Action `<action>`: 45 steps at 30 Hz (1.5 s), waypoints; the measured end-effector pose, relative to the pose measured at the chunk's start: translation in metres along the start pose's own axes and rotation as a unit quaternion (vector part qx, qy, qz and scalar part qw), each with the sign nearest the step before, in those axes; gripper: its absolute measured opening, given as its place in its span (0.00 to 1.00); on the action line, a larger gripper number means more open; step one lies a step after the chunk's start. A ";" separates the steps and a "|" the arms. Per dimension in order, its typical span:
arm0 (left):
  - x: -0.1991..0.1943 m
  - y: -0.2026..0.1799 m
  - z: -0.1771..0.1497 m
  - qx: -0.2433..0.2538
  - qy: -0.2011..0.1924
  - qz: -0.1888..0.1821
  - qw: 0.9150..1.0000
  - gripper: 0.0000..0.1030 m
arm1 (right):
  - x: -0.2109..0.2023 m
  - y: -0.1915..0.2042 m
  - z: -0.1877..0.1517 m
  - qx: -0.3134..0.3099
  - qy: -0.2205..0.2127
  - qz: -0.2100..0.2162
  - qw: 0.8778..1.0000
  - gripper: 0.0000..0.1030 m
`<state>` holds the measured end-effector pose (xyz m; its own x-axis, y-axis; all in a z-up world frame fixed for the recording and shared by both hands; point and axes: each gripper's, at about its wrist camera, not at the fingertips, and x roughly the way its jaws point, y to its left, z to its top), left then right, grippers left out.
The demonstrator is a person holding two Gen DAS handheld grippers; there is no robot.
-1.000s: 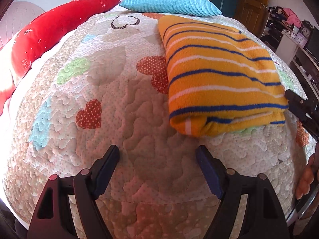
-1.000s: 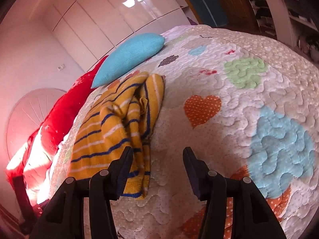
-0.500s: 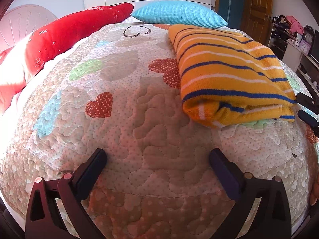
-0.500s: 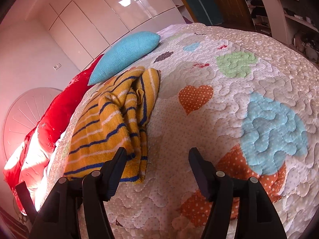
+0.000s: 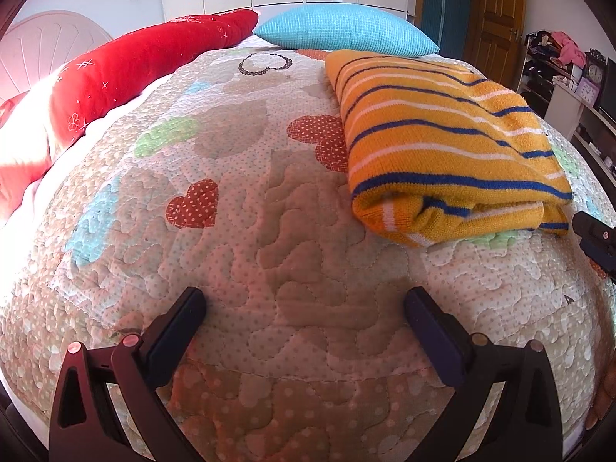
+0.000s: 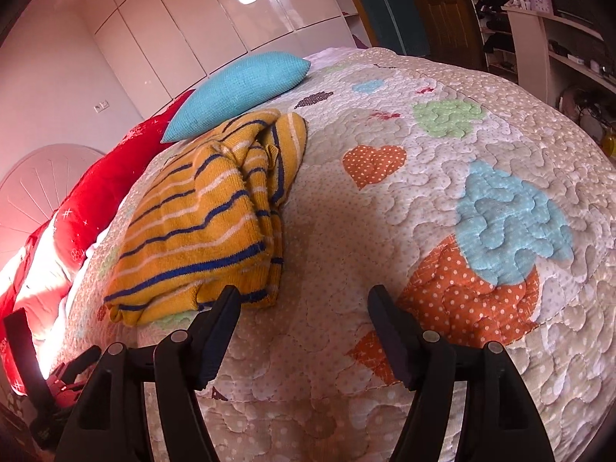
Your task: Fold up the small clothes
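A folded orange sweater (image 5: 442, 146) with blue and white stripes lies on the quilted bedspread (image 5: 238, 231), to the right of centre in the left wrist view. It also shows in the right wrist view (image 6: 200, 215), left of centre, with its loose edges bunched on the right side. My left gripper (image 5: 304, 308) is open and empty, low over the quilt, in front and left of the sweater. My right gripper (image 6: 304, 304) is open and empty, just right of the sweater's near corner. Its tips (image 5: 593, 235) show at the right edge of the left wrist view.
A turquoise pillow (image 5: 342, 29) and a long red cushion (image 5: 127, 65) lie at the head of the bed. A wooden door (image 5: 496, 19) and cluttered shelves (image 5: 569, 77) stand to the right. White wardrobes (image 6: 215, 30) line the back wall.
Both grippers have drawn back from the sweater and opened wider. The sweater lies as before.
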<state>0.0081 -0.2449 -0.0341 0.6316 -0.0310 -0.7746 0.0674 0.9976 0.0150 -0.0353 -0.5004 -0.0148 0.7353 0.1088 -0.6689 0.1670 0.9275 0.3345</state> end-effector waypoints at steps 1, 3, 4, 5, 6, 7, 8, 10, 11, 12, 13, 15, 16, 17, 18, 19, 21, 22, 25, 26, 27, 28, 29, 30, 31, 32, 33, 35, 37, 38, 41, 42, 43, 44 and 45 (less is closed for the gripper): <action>0.000 0.000 0.000 0.000 0.000 0.000 1.000 1.00 | 0.001 0.005 -0.002 -0.013 0.000 -0.009 1.000 0.74; 0.000 0.000 0.000 -0.001 -0.001 -0.001 1.000 1.00 | 0.004 0.013 -0.003 -0.036 0.004 -0.022 0.999 0.80; 0.000 0.000 0.000 0.000 -0.001 -0.001 1.000 1.00 | 0.005 0.015 -0.004 -0.044 0.006 -0.027 0.999 0.81; 0.000 0.000 0.000 0.000 -0.001 0.000 1.000 1.00 | 0.006 0.016 -0.004 -0.048 0.007 -0.030 0.998 0.82; 0.000 0.000 0.000 0.000 -0.001 0.000 1.000 1.00 | 0.006 0.016 -0.004 -0.048 0.008 -0.030 0.998 0.82; 0.000 0.000 0.000 0.000 -0.001 0.000 1.000 1.00 | 0.006 0.015 -0.004 -0.047 0.008 -0.027 0.999 0.82; -0.001 0.000 0.000 -0.001 -0.001 -0.001 1.000 1.00 | 0.007 0.014 -0.004 -0.044 0.009 -0.024 0.999 0.84; -0.001 0.000 0.000 0.000 -0.001 0.000 1.000 1.00 | 0.008 0.013 -0.003 -0.042 0.012 -0.006 0.999 0.90; -0.001 0.000 0.000 0.000 -0.001 0.000 1.000 1.00 | 0.009 0.012 -0.002 -0.042 0.015 0.006 0.999 0.94; -0.001 0.000 0.000 -0.001 -0.001 -0.001 1.000 1.00 | 0.009 0.011 -0.001 -0.041 0.018 0.013 0.999 0.97; -0.001 0.000 0.000 -0.001 -0.001 -0.001 1.000 1.00 | 0.010 0.012 -0.001 -0.039 0.021 0.022 0.999 0.99; -0.001 0.000 0.000 -0.001 -0.001 -0.001 1.000 1.00 | 0.011 0.011 -0.001 -0.031 0.022 0.028 0.999 0.99; -0.001 0.000 0.000 -0.001 -0.001 -0.001 1.000 1.00 | 0.010 0.011 -0.001 -0.028 0.019 0.028 0.999 0.99; -0.001 0.000 0.000 -0.001 -0.001 0.000 1.000 1.00 | 0.010 0.011 -0.002 -0.024 0.019 0.030 0.999 0.99; -0.001 0.000 0.000 -0.001 -0.002 0.000 1.000 1.00 | 0.009 0.010 -0.002 -0.021 0.018 0.035 0.999 0.99; -0.001 0.000 0.000 -0.001 -0.002 0.000 1.000 1.00 | 0.008 0.009 -0.002 -0.016 0.016 0.040 0.999 0.99; -0.001 0.001 0.000 -0.001 -0.002 -0.001 1.000 1.00 | 0.006 0.005 -0.003 -0.004 0.013 0.053 0.998 0.99; -0.001 0.001 0.000 -0.001 -0.002 -0.001 1.000 1.00 | 0.005 0.003 -0.002 0.001 0.013 0.059 0.998 0.99; -0.001 0.001 0.000 -0.001 -0.003 -0.001 1.000 1.00 | 0.006 0.005 0.000 -0.002 0.024 0.061 0.998 0.99; -0.001 0.001 0.000 -0.001 -0.003 -0.001 1.000 1.00 | 0.007 0.008 0.000 -0.009 0.030 0.057 0.998 0.99; -0.001 0.001 0.000 -0.001 -0.003 -0.001 1.000 1.00 | 0.007 0.010 -0.001 -0.017 0.031 0.051 0.998 0.99; -0.001 0.001 0.000 -0.001 -0.003 -0.001 1.000 1.00 | 0.007 0.012 -0.003 -0.023 0.028 0.047 0.998 0.99; -0.001 0.001 0.000 -0.001 -0.003 -0.001 1.000 1.00 | 0.007 0.013 -0.004 -0.023 0.025 0.046 0.998 1.00; -0.001 0.001 -0.001 -0.001 -0.003 -0.001 1.000 1.00 | 0.006 0.012 -0.004 -0.022 0.021 0.048 0.998 1.00; -0.001 0.001 0.000 -0.001 -0.003 -0.001 1.000 1.00 | 0.005 0.011 -0.004 -0.020 0.021 0.053 0.998 1.00; -0.001 0.001 -0.001 -0.001 -0.003 -0.001 1.000 1.00 | 0.005 0.008 -0.004 -0.012 0.017 0.061 0.998 1.00; -0.001 0.001 0.000 -0.001 -0.003 -0.001 1.000 1.00 | 0.003 0.004 -0.004 0.002 0.012 0.068 0.998 1.00; -0.001 0.001 0.000 -0.002 -0.004 -0.002 1.000 1.00 | 0.003 0.001 -0.003 0.019 0.007 0.073 0.997 1.00; -0.001 0.001 0.000 -0.002 -0.004 -0.002 1.000 1.00 | 0.007 0.007 -0.001 -0.003 0.026 0.058 0.998 1.00; -0.001 0.001 0.000 -0.002 -0.004 -0.002 1.000 1.00 | 0.009 0.013 -0.001 -0.023 0.035 0.046 0.998 1.00; -0.001 0.001 0.000 -0.002 -0.005 -0.002 1.000 1.00 | 0.005 0.023 -0.004 -0.052 0.032 0.020 0.998 0.98; -0.001 0.001 0.000 -0.003 -0.006 -0.002 1.000 1.00 | -0.001 0.025 -0.004 -0.054 0.022 0.015 0.998 0.93; -0.001 0.001 0.000 -0.004 -0.006 -0.004 1.000 1.00 | -0.010 0.027 -0.001 -0.053 0.007 0.015 0.998 0.89; -0.001 0.002 0.000 -0.005 -0.007 -0.005 1.000 1.00 | -0.020 0.028 0.004 -0.048 -0.012 0.022 0.999 0.84; -0.001 0.002 -0.001 -0.006 -0.008 -0.006 1.000 1.00 | -0.030 0.030 0.011 -0.043 -0.031 0.030 0.998 0.80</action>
<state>0.0068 -0.2433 -0.0334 0.6430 -0.0434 -0.7646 0.0657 0.9978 -0.0014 -0.0449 -0.4802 0.0225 0.7817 0.1461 -0.6063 0.0658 0.9474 0.3131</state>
